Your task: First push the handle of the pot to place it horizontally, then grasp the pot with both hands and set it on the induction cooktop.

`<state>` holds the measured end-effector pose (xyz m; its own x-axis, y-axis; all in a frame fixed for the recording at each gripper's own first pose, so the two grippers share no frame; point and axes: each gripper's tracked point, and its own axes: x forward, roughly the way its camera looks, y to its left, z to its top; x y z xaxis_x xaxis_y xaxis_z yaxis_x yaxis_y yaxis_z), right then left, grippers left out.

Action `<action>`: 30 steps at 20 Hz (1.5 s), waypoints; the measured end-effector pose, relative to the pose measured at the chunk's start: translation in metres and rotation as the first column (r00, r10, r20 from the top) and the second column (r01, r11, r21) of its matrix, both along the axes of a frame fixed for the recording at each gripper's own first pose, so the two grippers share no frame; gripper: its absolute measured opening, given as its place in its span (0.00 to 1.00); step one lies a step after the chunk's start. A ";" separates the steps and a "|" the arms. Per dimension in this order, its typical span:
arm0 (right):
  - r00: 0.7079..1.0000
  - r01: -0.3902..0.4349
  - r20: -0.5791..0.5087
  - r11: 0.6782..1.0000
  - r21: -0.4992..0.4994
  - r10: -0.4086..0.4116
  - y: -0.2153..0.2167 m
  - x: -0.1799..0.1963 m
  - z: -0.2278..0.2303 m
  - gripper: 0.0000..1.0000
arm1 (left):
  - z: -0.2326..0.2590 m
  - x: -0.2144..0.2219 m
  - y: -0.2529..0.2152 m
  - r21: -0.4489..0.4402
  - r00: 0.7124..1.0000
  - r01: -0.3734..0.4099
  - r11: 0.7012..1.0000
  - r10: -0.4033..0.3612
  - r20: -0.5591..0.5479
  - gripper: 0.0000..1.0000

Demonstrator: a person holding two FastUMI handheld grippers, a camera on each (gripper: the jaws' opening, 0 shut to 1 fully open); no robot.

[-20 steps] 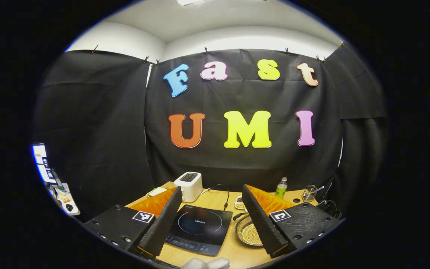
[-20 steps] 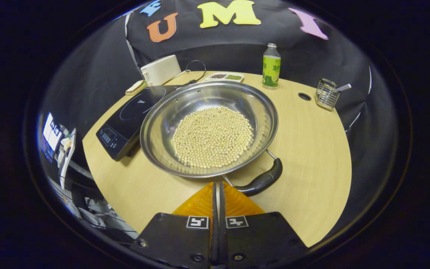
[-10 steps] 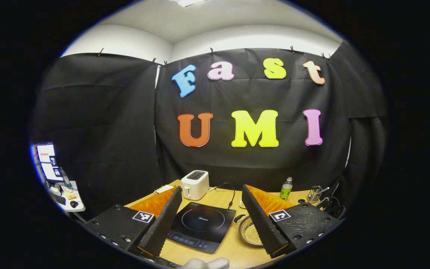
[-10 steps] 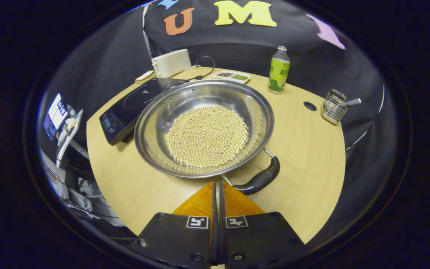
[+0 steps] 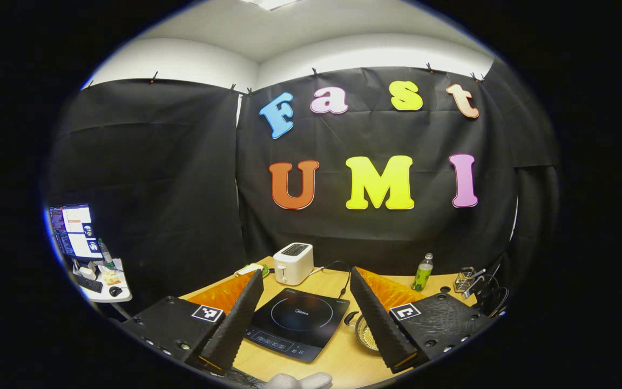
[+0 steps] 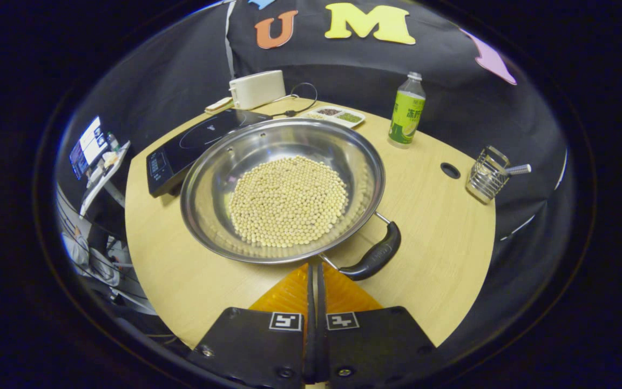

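Note:
A steel pot (image 6: 284, 178) holding pale beans (image 6: 288, 201) sits on the wooden table (image 6: 440, 237), its rim overlapping the black induction cooktop (image 6: 192, 146) at its left. The pot's black handle (image 6: 373, 256) points toward me and to the right. My right gripper (image 6: 314, 267) is shut and empty, its tips at the pot's near rim, just left of the handle. My left gripper (image 5: 306, 273) is open above the table's near edge, with the cooktop (image 5: 296, 321) showing between its fingers. A sliver of the pot (image 5: 365, 332) peeks from behind its right finger.
At the back stand a white toaster (image 6: 257, 88), a divided dish (image 6: 335, 114) and a green bottle (image 6: 407, 111). A wire basket (image 6: 486, 175) and a cable hole (image 6: 450, 170) are at the right. A monitor (image 5: 71, 229) is off the table's left side.
The left gripper view has swung left, so the cooktop and toaster slid right and less of the pot shows. In the right gripper view the pot has shifted left; the gripper stays shut.

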<state>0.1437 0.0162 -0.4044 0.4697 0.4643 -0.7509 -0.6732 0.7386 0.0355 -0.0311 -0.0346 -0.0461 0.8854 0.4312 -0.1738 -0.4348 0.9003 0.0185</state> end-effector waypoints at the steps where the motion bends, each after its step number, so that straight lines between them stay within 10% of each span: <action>1: 1.000 -0.007 0.006 1.000 -0.003 0.007 -0.002 0.003 0.001 0.00 | -0.001 0.000 -0.001 0.002 1.000 0.001 1.000 -0.001 -0.004 0.96; 8: 0.997 -0.074 0.034 0.996 -0.056 0.076 -0.007 0.026 0.000 0.04 | -0.002 0.003 0.001 0.005 1.000 0.018 1.000 -0.018 -0.013 0.96; 19: 0.987 0.120 0.110 0.993 -0.014 -0.118 -0.024 0.021 0.031 0.00 | -0.008 0.015 0.017 0.005 0.995 0.096 0.995 -0.096 0.001 0.96; 21: 0.976 0.164 0.146 0.986 0.008 -0.163 -0.025 0.008 0.049 0.10 | -0.017 0.022 0.020 0.016 0.993 0.122 0.992 -0.122 -0.006 0.96; 26: 0.945 0.263 0.196 0.965 0.027 -0.263 -0.026 -0.034 0.079 0.82 | -0.051 0.039 0.014 -0.016 0.971 0.236 0.972 -0.236 -0.048 0.96; 30: 0.892 0.406 0.182 0.910 0.078 -0.414 -0.033 -0.058 0.091 0.83 | -0.087 0.053 0.006 -0.087 0.938 0.325 0.942 -0.333 -0.095 0.97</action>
<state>0.0857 -0.0172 -0.3137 0.7560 0.2251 -0.6147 -0.3075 0.9511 -0.0299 0.0220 -0.0287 -0.1326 0.9504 0.1026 -0.2936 -0.1130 0.9934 -0.0186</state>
